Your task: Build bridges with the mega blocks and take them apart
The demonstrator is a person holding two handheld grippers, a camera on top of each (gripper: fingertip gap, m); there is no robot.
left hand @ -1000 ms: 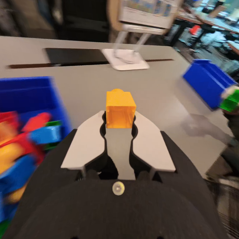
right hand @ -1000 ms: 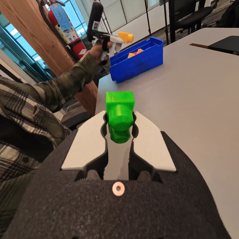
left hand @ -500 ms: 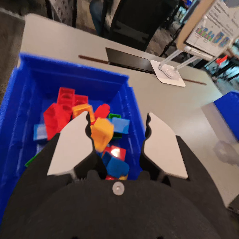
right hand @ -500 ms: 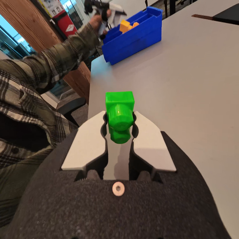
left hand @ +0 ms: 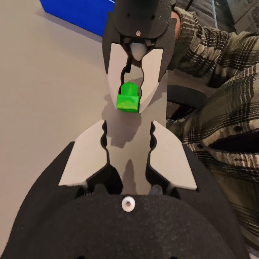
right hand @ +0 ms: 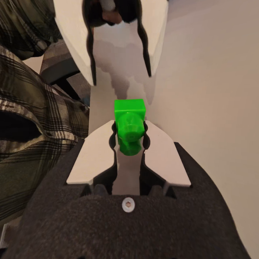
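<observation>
Left wrist view — blue bin [left hand: 78,12] alone

1. A plain light-grey table [left hand: 49,98] fills the left part of the left wrist view; its top is smooth and matte, with soft shadows falling across its middle.
2. A blue bin [left hand: 78,12] stands directly on the table at the far edge of that view; only its outer wall shows.
3. The table's straight edge runs down the right side of that view; past it lies a dark chair seat.
4. In the right wrist view the same pale tabletop [right hand: 203,84] spreads to the right; its edge lies at the left.
</observation>
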